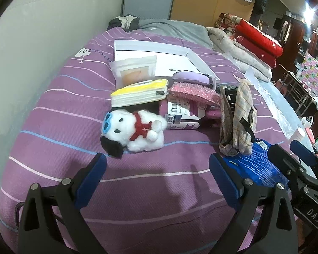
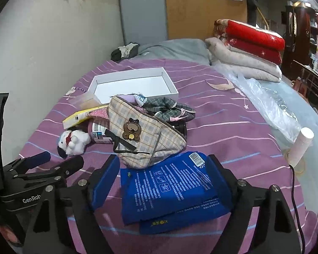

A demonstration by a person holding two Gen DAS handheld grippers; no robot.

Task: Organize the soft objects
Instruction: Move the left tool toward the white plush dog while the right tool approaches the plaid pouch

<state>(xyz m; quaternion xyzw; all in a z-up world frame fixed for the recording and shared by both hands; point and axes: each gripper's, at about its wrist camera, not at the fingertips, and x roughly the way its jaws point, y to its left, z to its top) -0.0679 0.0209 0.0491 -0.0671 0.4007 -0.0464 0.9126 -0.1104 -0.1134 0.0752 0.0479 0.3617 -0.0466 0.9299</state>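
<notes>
From the left wrist: shows the left gripper [image 1: 158, 160] spread wide over the purple bed [image 1: 137, 201], nothing between its fingers, with the plush dog [image 1: 133, 129] lying on its side just ahead. Shows, behind the dog, a bottle [image 1: 180, 114] propping up a yellow pack [image 1: 137, 93] and a pink sponge [image 1: 193, 92], and a plaid pouch [image 1: 237, 114] standing on edge. Could topple that loose heap with a careless push towards the dog, rolling the bottle across the cover. Catches the right gripper [image 1: 286, 154] at the right edge, very near the left one; could knock the two together if both reach in at once. From the right wrist: finds the right gripper parted around a blue pack [image 2: 169, 190] that lies flat on the bed, one pad apparently at the pack's right edge, the other a little clear of its left. Looks like the start of a grasp on the pack. Might pinch only the slack wrapper and let the pack sag or slip out on lifting. Might also drag the plaid pouch, whose lower edge overlaps the pack's far end. Leaves the white box [image 2: 135, 84] open and nearly empty beyond the heap, well apart from the pack, so a weak hold could drop it on the way there.
</notes>
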